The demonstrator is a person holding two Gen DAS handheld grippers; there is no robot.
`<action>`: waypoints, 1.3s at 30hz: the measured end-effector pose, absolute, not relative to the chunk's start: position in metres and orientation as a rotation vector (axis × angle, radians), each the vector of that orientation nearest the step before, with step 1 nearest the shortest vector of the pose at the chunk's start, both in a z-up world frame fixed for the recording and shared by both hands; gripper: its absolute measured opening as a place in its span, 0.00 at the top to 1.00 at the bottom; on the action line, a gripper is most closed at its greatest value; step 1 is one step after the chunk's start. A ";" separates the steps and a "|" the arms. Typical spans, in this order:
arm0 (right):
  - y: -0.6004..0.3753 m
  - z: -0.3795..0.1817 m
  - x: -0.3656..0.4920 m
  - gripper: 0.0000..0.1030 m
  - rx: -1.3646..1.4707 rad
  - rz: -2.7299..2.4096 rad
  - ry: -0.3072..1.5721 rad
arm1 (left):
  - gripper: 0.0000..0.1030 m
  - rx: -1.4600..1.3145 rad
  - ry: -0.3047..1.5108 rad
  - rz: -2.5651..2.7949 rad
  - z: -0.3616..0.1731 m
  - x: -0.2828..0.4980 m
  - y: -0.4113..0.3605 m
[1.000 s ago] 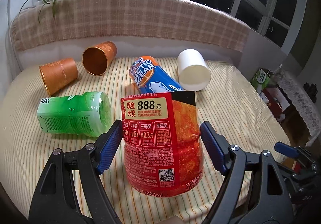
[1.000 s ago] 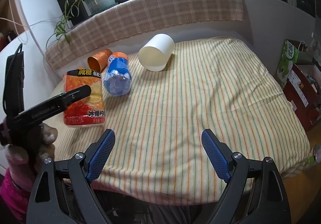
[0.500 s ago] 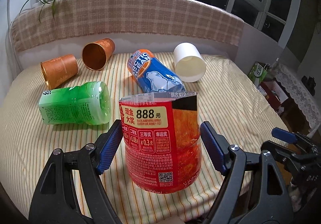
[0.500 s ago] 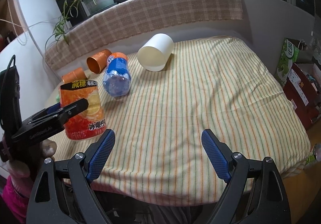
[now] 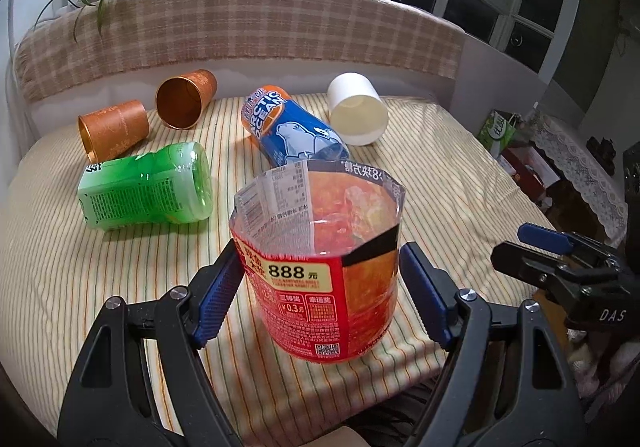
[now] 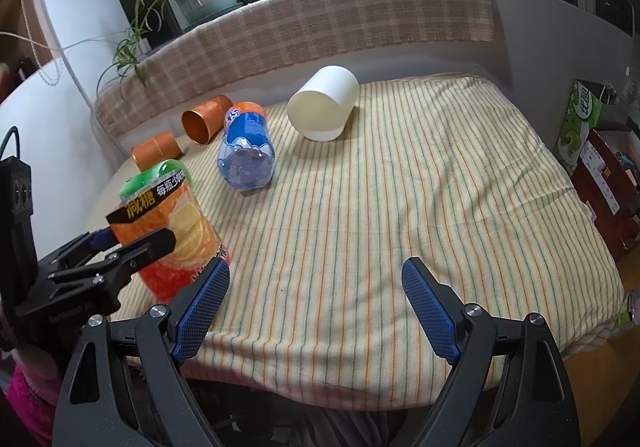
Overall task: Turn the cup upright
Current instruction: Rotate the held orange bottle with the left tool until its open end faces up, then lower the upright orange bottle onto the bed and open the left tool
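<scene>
A red-orange cut-bottle cup [image 5: 320, 279] stands upright, mouth up, on the striped cloth near the front edge. My left gripper [image 5: 320, 295] is around it: the left pad touches its side, the right pad shows a small gap. It also shows in the right wrist view [image 6: 168, 235], with the left gripper's fingers [image 6: 136, 247] at its sides. My right gripper [image 6: 316, 311] is open and empty over the front edge. It shows at the right of the left wrist view [image 5: 560, 255].
On their sides lie a green cut-bottle cup [image 5: 148, 187], a blue cut-bottle cup [image 5: 292, 127], a white cup [image 5: 356, 111] and two copper cups [image 5: 184, 99] [image 5: 112, 127]. The striped table [image 6: 420, 199] drops off at front and right. A checked backrest [image 5: 240, 23] bounds the far side.
The left gripper has tipped the red-orange cup from lying to upright and lowered it onto the cloth; its open mouth now shows from above. The right gripper has stayed still.
</scene>
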State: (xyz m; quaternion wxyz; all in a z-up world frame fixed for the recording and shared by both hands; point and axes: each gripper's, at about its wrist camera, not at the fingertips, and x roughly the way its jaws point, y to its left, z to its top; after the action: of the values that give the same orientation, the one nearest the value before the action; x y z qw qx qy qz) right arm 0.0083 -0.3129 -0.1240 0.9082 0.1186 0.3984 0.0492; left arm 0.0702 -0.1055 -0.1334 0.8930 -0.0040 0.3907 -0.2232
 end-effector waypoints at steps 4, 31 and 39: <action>-0.311 -0.121 0.006 0.14 0.234 0.102 0.810 | 0.21 -0.018 0.821 -0.492 -0.133 0.066 -0.104; -0.302 -0.107 -0.007 0.14 0.226 0.103 0.730 | 0.02 0.032 0.746 -0.477 -0.131 0.039 -0.086; -0.301 -0.108 -0.006 0.14 0.230 0.112 0.736 | 0.02 0.030 0.756 -0.491 -0.137 0.034 -0.084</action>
State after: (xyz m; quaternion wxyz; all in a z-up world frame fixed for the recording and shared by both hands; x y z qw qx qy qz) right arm -0.0060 -0.3009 -0.1076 0.9250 0.1123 0.3589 0.0545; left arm 0.0336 -0.0839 -0.1369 0.9000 0.0144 0.3655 -0.2372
